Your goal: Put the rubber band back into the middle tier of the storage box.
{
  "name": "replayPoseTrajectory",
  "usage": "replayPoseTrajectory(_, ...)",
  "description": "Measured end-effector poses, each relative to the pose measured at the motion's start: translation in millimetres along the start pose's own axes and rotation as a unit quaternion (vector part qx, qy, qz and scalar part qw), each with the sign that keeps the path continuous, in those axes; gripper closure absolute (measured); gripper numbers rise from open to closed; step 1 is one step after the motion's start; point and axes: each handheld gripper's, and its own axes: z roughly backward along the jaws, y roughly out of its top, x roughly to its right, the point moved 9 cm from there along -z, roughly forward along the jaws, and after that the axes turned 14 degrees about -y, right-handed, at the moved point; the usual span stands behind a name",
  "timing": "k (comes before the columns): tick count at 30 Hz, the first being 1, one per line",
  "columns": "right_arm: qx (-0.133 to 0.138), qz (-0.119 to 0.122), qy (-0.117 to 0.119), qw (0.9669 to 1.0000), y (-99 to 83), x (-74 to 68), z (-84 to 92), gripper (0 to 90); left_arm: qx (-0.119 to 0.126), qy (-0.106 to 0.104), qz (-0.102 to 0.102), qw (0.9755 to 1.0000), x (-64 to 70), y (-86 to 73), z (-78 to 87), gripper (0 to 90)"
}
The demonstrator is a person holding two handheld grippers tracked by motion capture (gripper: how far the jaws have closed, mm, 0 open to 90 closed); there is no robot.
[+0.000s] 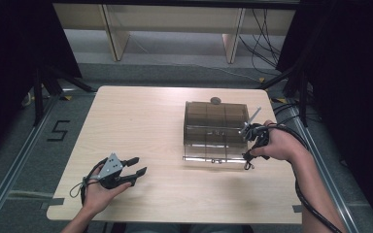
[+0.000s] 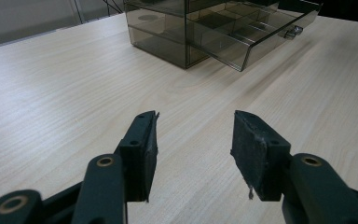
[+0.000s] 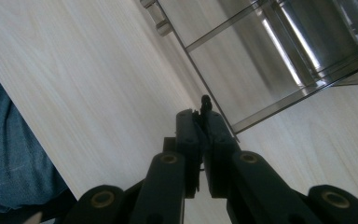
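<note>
A smoky see-through drawer box (image 1: 214, 119) stands right of the table's middle, its bottom drawer (image 1: 213, 154) pulled out toward me. My right gripper (image 1: 247, 159) is at the drawer's right front corner. In the right gripper view its jaws (image 3: 204, 119) are pressed together with a small black piece (image 3: 206, 100) sticking out between the tips, beside the drawer's (image 3: 261, 60) corner. My left gripper (image 1: 140, 165) rests low at the front left, open with nothing in it. In the left gripper view it (image 2: 196, 140) points at the box (image 2: 168, 28) and open drawer (image 2: 261, 35).
A small round grey object (image 1: 215, 100) sits at the back top edge of the box. The drawer has a small metal handle (image 2: 292, 31). Bare wooden tabletop (image 1: 136, 121) spreads left of the box. The person's blue trouser leg (image 3: 9, 154) is past the table's near edge.
</note>
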Motion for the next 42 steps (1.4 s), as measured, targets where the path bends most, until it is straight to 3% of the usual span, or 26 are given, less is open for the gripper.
replayPoseTrajectory(2, -0.004, -0.002, -0.010, 0.9999, 0.2, 3.1, 0.3, 86.8, -0.004, 0.003, 0.001, 1.0000, -0.3, -0.5, 0.9, 49.8)
replayPoseTrajectory(5, -0.005, -0.011, -0.004, 0.9999, 2.7, 1.8, 1.4, 86.8, -0.004, 0.004, 0.000, 1.0000, -0.6, -0.4, 1.0, 49.8)
replayPoseTrajectory(10, -0.003, 0.003, -0.015, 0.9999, 6.1, 7.3, 1.6, 86.8, 0.002, 0.001, 0.001, 1.0000, -0.6, 0.4, 0.5, 49.7)
replayPoseTrajectory(13, -0.001, -0.003, -0.005, 1.0000, 9.0, 5.3, 2.1, 86.8, 0.003, 0.002, 0.002, 1.0000, -0.8, 0.3, 0.5, 49.8)
replayPoseTrajectory(14, 0.003, 0.008, -0.006, 0.9999, 9.9, 7.1, 1.1, 86.8, 0.003, 0.002, 0.003, 1.0000, -0.9, 0.3, 0.5, 49.8)
replayPoseTrajectory(16, -0.005, -0.009, -0.005, 0.9999, 10.2, 5.1, 2.0, 86.8, 0.003, 0.002, 0.003, 1.0000, -0.9, 0.1, 0.6, 49.7)
replayPoseTrajectory(24, 0.000, -0.006, -0.010, 0.9999, 15.2, 10.3, 2.6, 86.8, 0.004, 0.001, 0.004, 1.0000, -1.0, 0.3, 0.5, 49.7)
replayPoseTrajectory(25, -0.003, -0.002, -0.021, 0.9998, 14.8, 14.0, 2.0, 86.8, 0.004, 0.001, 0.004, 1.0000, -1.0, 0.2, 0.4, 49.7)
replayPoseTrajectory(27, 0.003, -0.002, -0.013, 0.9999, 17.1, 13.8, 2.5, 86.8, 0.004, 0.001, 0.004, 1.0000, -1.0, 0.2, 0.6, 49.7)
replayPoseTrajectory(28, -0.003, 0.001, -0.023, 0.9997, 16.5, 17.0, 2.4, 86.8, 0.003, 0.001, 0.003, 1.0000, -1.2, 0.2, 0.7, 49.7)
replayPoseTrajectory(29, 0.001, -0.010, -0.012, 0.9999, 18.2, 13.8, 2.6, 86.8, 0.003, 0.002, 0.003, 1.0000, -1.3, 0.2, 0.8, 49.7)
replayPoseTrajectory(31, 0.003, 0.002, -0.024, 0.9997, 18.8, 19.5, 2.0, 86.8, 0.003, 0.002, 0.003, 1.0000, -1.4, 0.4, 0.9, 49.7)
replayPoseTrajectory(33, -0.001, -0.009, -0.021, 0.9997, 19.3, 19.0, 2.2, 86.8, 0.003, 0.002, 0.003, 1.0000, -1.5, 0.3, 0.8, 49.7)
replayPoseTrajectory(34, 0.003, 0.000, -0.027, 0.9996, 19.9, 22.3, 1.6, 86.8, 0.003, 0.001, 0.004, 1.0000, -1.2, 0.3, 0.7, 49.7)
replayPoseTrajectory(42, 0.006, -0.006, -0.026, 0.9996, 24.3, 25.8, 0.9, 86.8, 0.000, 0.004, 0.004, 1.0000, -1.4, -0.2, 1.0, 49.7)
